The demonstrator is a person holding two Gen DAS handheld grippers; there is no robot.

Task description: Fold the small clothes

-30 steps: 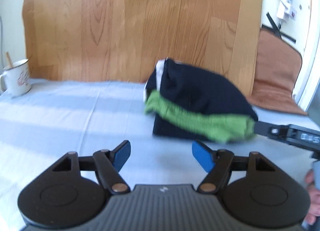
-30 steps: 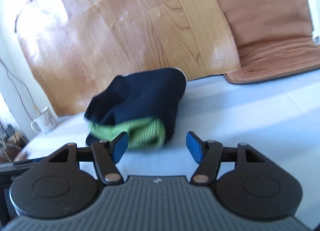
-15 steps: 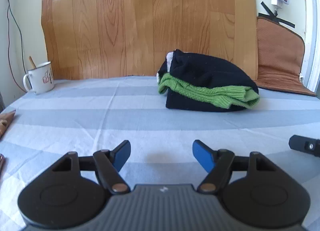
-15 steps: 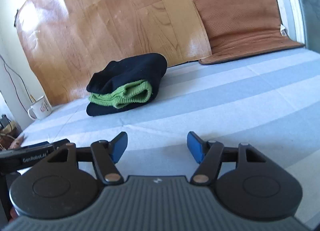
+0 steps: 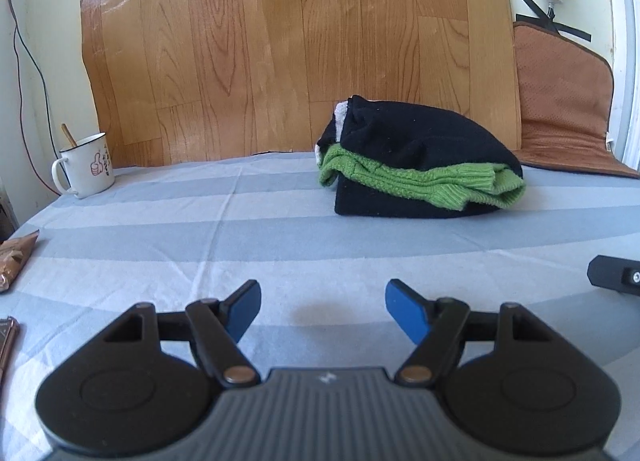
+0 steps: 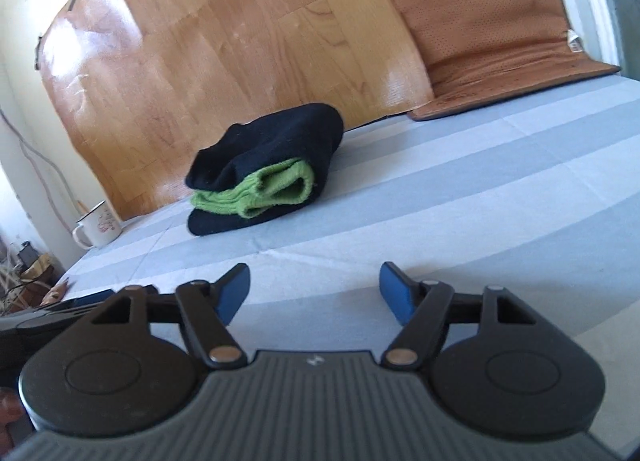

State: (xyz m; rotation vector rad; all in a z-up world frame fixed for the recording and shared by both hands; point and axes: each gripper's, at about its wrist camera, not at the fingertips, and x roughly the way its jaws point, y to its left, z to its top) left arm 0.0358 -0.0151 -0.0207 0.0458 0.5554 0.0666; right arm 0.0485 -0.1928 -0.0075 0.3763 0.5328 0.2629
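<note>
Folded garment (image 5: 420,165) lies on striped sheet (image 5: 280,221), near wood-look panel (image 5: 280,41) at back: black knit w/ green ribbed layer sandwiched in fold, bit of white peeking at far left end, hard to identify. Both claws well short of it, apart from cloth. Left gripper (image 5: 323,311) wide, nothing betw pads. Right gripper (image 6: 314,293) jaws opening, gap empty. White mug (image 5: 84,167) far left, stick inside. Brown mat (image 5: 560,113) right, cut off. Brown packet (image 5: 16,257) at left edge, mostly out of frame.
</note>
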